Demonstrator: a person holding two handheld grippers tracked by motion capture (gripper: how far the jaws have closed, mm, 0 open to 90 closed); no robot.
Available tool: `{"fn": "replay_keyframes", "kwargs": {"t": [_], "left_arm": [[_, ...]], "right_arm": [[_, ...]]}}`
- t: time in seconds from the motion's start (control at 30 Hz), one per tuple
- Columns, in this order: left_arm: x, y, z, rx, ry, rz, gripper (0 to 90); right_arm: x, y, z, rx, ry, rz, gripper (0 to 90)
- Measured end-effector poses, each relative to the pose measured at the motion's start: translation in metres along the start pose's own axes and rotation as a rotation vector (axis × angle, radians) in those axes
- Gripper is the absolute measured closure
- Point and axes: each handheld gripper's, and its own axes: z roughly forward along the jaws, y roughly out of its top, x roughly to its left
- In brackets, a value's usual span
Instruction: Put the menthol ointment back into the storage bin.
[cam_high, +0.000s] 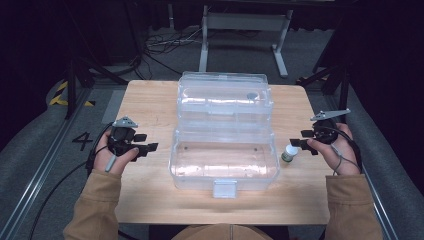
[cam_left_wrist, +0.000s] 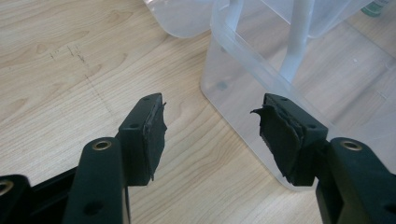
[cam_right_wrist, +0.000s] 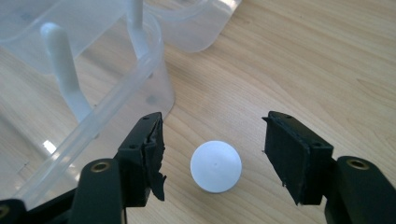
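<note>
the small white-capped bottle (cam_high: 289, 152) is standing upright on the wooden table (cam_high: 150, 100), just right of the clear plastic box (cam_high: 223, 165). the right gripper (cam_right_wrist: 212, 140) is hanging over it with jaws spread wide, not touching. the left gripper (cam_left_wrist: 210, 126) is gaping open and empty beside the box's left wall.

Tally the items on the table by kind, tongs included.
Clear plastic storage box with its hinged lid open: 1
Small white-capped bottle: 1
Black two-jaw tongs, left and right: 2
Total: 4
</note>
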Motion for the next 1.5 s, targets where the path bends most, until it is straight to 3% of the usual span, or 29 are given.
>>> {"fn": "replay_keyframes", "kwargs": {"t": [0.8, 1.23, 1.5], "left_arm": [[0.000, -0.001, 0.004, 0.016, -0.002, 0.006, 40.8], [0.000, -0.001, 0.007, 0.036, -0.005, 0.010, 40.5], [0.000, -0.002, 0.008, 0.040, -0.004, 0.012, 40.3]], "right_arm": [[-0.005, -0.012, 0.035, 0.190, -0.004, -0.002, 36.6], [-0.007, -0.015, 0.049, 0.234, -0.021, -0.008, 36.6], [-0.005, -0.014, 0.053, 0.233, -0.030, -0.029, 38.9]]}}
